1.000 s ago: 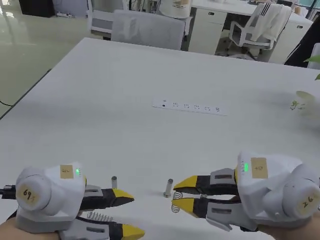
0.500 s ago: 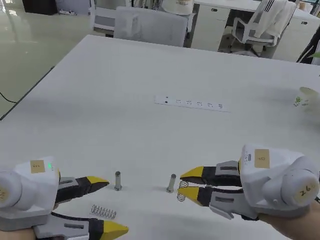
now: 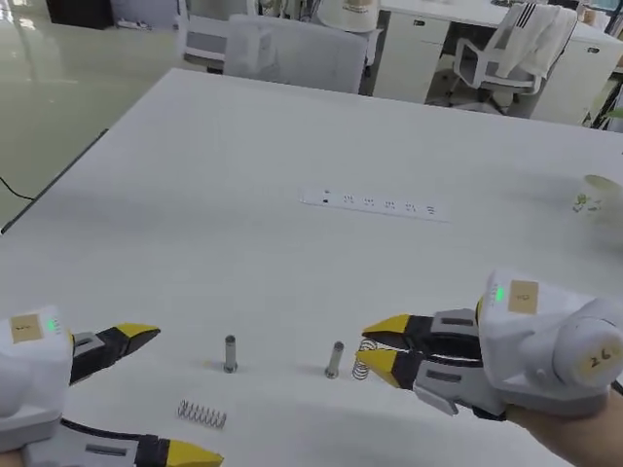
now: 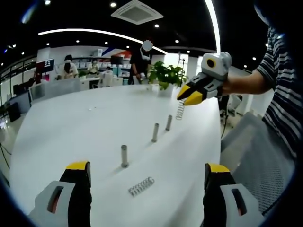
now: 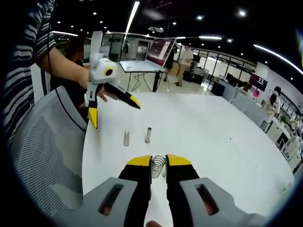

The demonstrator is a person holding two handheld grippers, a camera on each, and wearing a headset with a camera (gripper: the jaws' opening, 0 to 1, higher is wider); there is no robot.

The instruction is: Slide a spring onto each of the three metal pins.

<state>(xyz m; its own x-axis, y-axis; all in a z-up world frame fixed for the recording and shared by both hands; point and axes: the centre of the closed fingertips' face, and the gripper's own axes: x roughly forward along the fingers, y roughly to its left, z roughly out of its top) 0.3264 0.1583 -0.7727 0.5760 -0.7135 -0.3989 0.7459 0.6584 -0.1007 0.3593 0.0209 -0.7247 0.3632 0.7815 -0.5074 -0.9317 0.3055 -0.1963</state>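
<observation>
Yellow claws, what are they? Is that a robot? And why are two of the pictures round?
No robot: a person holds a pincer tool in each hand. The square picture comes from a camera on the person's head, and each round one from a camera riding on a tool. On the white table stand three metal pins, and a loose spring lies beside them. The right gripper pinches a second spring close to one pin. The left gripper is open and holds nothing.
</observation>
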